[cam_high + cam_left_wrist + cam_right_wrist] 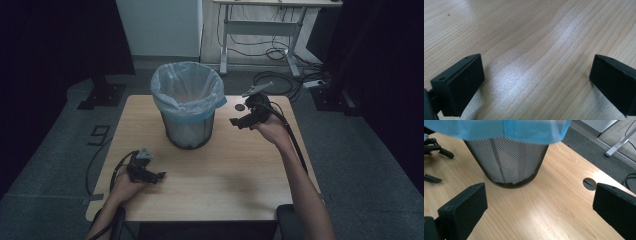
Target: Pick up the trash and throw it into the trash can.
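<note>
The table carries a mesh bin lined with a blue bag. The bin stands just left of the right gripper, ahead of its jaws, which are wide apart with nothing between them. The left gripper lies low over bare wood, well short of the bin, jaws also spread wide and empty.
</note>
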Available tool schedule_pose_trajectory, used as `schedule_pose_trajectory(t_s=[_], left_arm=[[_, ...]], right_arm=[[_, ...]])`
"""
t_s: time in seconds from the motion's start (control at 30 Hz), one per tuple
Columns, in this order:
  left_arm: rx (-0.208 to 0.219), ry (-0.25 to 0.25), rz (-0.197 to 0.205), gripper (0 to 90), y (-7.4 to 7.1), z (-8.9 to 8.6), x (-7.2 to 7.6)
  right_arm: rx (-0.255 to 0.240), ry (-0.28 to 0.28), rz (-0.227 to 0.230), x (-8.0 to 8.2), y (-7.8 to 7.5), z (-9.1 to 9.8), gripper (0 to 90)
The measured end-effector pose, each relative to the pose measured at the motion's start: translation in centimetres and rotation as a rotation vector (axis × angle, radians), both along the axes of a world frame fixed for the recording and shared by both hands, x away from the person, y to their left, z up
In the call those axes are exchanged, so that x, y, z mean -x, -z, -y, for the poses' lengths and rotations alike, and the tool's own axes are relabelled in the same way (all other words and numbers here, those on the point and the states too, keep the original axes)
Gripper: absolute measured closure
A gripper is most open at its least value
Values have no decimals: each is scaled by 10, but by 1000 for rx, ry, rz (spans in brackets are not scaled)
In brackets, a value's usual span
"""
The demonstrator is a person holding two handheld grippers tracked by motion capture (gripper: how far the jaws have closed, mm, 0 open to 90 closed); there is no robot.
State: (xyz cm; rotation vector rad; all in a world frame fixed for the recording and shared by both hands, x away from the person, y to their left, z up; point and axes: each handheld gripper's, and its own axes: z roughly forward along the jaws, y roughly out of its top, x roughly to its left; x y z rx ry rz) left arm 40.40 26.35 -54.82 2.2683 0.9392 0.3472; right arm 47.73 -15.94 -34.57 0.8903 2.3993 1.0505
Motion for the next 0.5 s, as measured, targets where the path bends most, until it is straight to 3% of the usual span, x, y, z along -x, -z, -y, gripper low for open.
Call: schedule_pose_trajectory(t_s=[0.5], left_arm=[[1,-3,1,0,0,0,0]], right_arm=[[-38,46,5,12,19,27,0]])
